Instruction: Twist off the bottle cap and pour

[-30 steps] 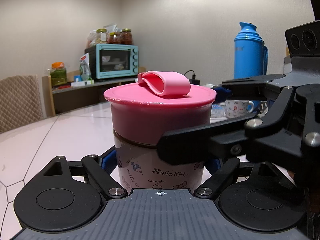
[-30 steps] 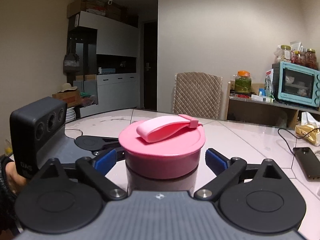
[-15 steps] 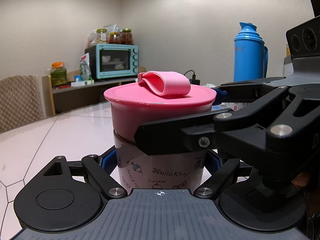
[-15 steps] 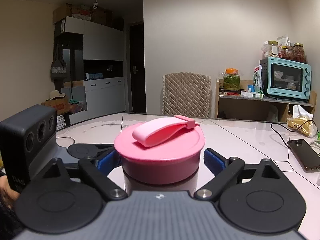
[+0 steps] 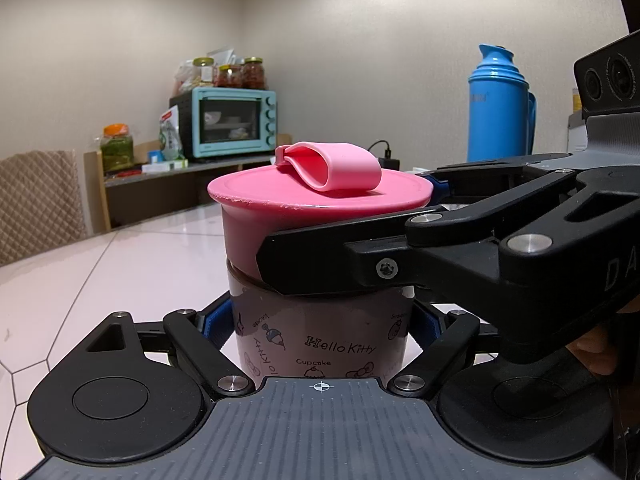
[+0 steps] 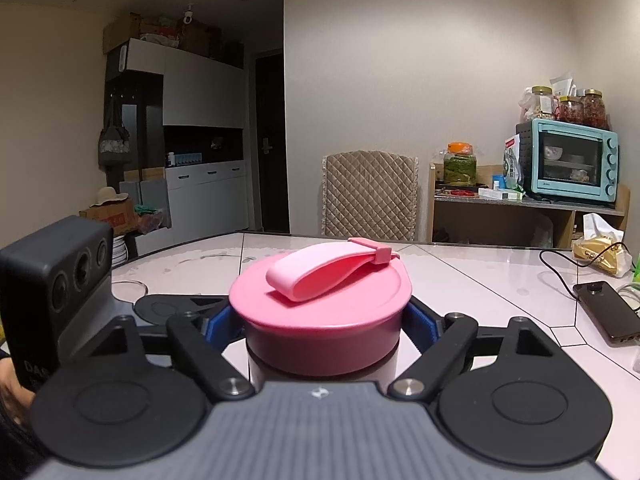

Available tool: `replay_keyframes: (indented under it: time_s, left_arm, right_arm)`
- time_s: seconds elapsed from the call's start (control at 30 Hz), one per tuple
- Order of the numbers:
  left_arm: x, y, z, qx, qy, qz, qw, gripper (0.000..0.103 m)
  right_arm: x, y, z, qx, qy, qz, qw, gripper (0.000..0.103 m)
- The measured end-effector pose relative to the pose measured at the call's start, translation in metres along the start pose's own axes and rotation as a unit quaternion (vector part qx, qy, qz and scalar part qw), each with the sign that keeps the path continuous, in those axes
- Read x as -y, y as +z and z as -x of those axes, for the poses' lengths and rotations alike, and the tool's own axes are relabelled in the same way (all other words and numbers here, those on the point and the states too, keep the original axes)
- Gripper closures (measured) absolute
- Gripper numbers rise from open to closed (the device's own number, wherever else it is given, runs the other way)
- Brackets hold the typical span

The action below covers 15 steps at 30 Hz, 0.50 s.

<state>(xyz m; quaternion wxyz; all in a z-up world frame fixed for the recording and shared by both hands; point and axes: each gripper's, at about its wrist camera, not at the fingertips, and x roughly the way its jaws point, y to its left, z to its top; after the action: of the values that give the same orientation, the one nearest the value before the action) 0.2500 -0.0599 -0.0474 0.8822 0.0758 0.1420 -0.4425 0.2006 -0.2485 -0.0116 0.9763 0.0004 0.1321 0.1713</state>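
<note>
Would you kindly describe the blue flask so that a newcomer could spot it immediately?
Look across the white table, past the pink-lidded bottle, toward the back wall in the left wrist view. The blue flask stands upright there, to the right. It is the only tall, bright blue thing, with a domed cap and a side handle.

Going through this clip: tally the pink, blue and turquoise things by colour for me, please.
Pink: 1, the bottle cap with its strap.
Blue: 1, the thermos.
Turquoise: 1, the toaster oven.
Total: 3
</note>
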Motion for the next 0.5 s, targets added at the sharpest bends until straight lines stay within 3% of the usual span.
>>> replay_keyframes:
  time_s: [0.27,0.5]
  left_arm:
    - [0.000,0.000,0.000,0.000,0.000,0.000,1.0000,0.013]
    - [-0.001,0.000,0.000,0.000,0.000,0.000,1.0000,0.013]
  right_arm:
    - [0.010,0.001,0.001,0.001,0.039,0.013,0.999,0.018]
    - [0.037,0.009,-0.006,-0.008,0.131,0.040,0.991,0.018]
